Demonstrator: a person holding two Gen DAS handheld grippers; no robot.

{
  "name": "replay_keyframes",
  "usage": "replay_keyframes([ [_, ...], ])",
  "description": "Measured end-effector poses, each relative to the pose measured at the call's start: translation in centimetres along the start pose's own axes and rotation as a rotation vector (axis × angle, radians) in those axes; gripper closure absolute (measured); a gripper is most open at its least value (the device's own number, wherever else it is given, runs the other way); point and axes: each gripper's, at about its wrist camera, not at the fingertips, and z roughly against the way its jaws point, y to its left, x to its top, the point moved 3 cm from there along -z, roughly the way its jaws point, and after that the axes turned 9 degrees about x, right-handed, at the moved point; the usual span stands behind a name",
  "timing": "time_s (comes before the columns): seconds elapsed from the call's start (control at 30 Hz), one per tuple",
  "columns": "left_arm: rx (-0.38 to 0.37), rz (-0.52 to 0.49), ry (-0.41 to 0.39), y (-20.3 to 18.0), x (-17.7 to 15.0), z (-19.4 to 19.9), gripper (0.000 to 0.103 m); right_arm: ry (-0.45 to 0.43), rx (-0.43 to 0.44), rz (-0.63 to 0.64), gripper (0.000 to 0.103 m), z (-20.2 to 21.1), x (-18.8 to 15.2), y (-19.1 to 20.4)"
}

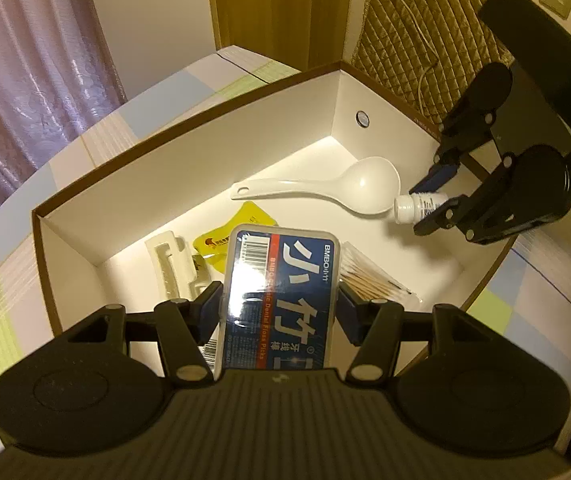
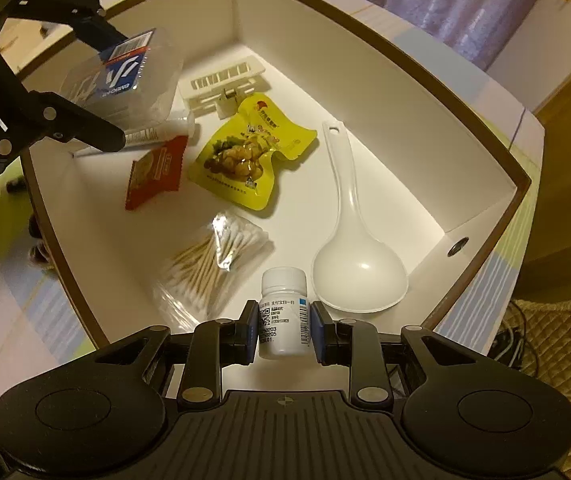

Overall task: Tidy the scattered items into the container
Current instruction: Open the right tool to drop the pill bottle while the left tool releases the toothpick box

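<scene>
A white box with a brown rim (image 1: 189, 120) (image 2: 405, 60) lies open on the table. My left gripper (image 1: 279, 304) (image 2: 105, 88) is shut on a clear dental floss pick case with a blue label (image 1: 281, 300) (image 2: 121, 76), held above the box's near end. My right gripper (image 2: 283, 330) (image 1: 439, 196) is shut on a small white pill bottle (image 2: 283, 312) (image 1: 415, 206), held low over the box's other end. Inside lie a white spoon (image 2: 349, 236) (image 1: 325, 190), a yellow snack pouch (image 2: 245, 152) (image 1: 225, 236), a red sachet (image 2: 155, 172), a bag of cotton swabs (image 2: 209, 264) (image 1: 369, 280), a white plastic holder (image 2: 221, 84) (image 1: 169, 264) and a white tube (image 2: 157, 132).
The table wears a pastel checked cloth (image 1: 85, 136) (image 2: 1, 320). A quilted olive cushion (image 1: 425, 40) with a white cable leans behind the box. Mauve curtains (image 1: 25, 60) hang at the far side. Small dark objects (image 2: 37, 248) lie on the cloth outside the box.
</scene>
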Motion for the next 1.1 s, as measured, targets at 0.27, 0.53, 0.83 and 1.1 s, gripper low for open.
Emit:
replay_keyframes([
  [0.27, -0.011, -0.006, 0.012, -0.2, -0.2, -0.5, 0.048, 0.024, -0.004, 0.072, 0.073, 0.0, 0.1, 0.2],
  [0.53, -0.026, -0.027, 0.028, -0.3, -0.6, -0.6, 0.048, -0.066, -0.002, 0.058, 0.008, 1.2, 0.0, 0.6],
  [0.83, -0.071, -0.046, 0.068, -0.7, -0.5, -1.2, 0.048, -0.195, 0.049, -0.100, 0.008, 3.6, -0.4, -0.4],
  [1.1, -0.127, 0.008, 0.132, -1.0, -0.1, -2.5, 0.049, -0.237, 0.068, -0.162, 0.008, 4.1, -1.0, -0.7],
])
